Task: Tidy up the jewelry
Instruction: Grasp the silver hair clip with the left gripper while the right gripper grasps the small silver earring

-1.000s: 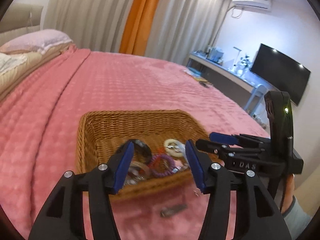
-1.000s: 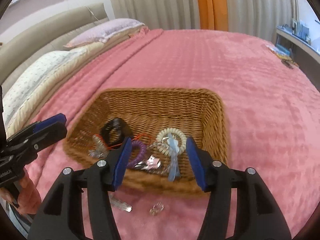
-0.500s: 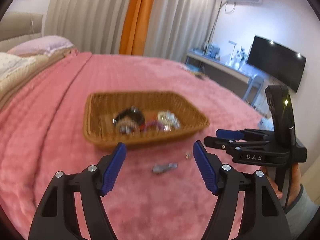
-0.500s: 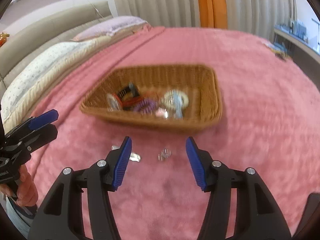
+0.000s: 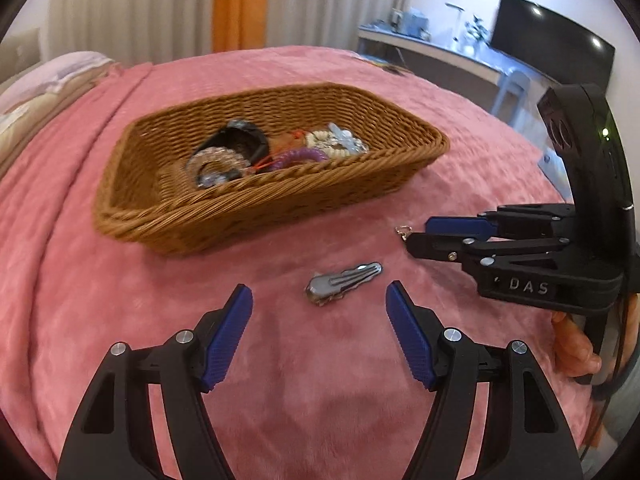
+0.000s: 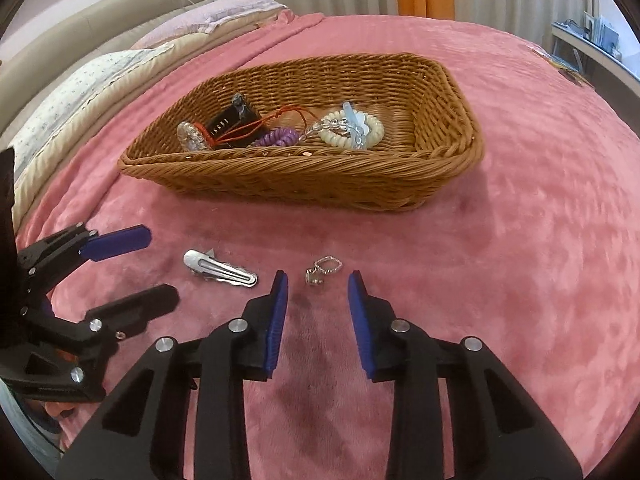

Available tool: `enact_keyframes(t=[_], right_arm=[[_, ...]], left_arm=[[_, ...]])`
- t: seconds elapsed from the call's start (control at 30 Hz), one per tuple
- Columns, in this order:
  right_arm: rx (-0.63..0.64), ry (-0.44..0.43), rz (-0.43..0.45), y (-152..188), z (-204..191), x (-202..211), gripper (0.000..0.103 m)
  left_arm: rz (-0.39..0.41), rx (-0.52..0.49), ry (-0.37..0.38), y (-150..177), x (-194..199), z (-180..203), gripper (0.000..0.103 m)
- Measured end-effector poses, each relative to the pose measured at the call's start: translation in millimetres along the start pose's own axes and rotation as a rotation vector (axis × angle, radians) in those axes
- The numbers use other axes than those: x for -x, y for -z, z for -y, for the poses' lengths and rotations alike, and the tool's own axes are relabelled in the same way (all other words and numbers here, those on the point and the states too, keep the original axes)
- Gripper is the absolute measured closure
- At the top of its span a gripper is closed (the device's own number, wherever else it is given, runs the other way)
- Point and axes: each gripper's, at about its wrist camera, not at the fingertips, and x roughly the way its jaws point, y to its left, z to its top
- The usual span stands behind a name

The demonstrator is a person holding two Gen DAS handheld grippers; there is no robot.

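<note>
A wicker basket (image 5: 280, 208) (image 6: 304, 176) on the pink bed holds hair ties, a black band and beaded pieces. A silver hair clip (image 5: 344, 282) (image 6: 220, 271) lies on the blanket in front of the basket. A small silver earring (image 5: 402, 232) (image 6: 324, 270) lies to its right. My left gripper (image 5: 320, 302) is open and empty, just short of the clip. My right gripper (image 6: 318, 282) is open and empty, its fingertips on either side of the earring, slightly short of it. Each gripper shows in the other's view, the right one (image 5: 420, 236) and the left one (image 6: 156, 268).
Pillows (image 6: 120, 76) and a headboard lie at the far left. A desk (image 5: 432, 52) and a TV (image 5: 552, 48) stand beyond the bed's right edge. Curtains hang behind. Pink blanket (image 6: 520, 280) spreads all around the basket.
Both grippers have pulled back from above the basket and dropped toward the blanket in front of it. The clip and earring now sit close before the fingertips.
</note>
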Motion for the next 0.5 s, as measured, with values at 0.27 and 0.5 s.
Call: enact_keyframes(t=[0.27,0.5], right_arm=[[-0.030,-0.014,0.008,0.8,5.7,-4.8,0.078],[-0.035,-0.023,0.021,4.3,7.9,-2.2,0.078]], left_arm=[[-0.059,-0.075,0.027,-6.0,-19.4,11.2,0.058],[-0.096,-0.058,0.105,7.2,-7.8,24.4,0.083]])
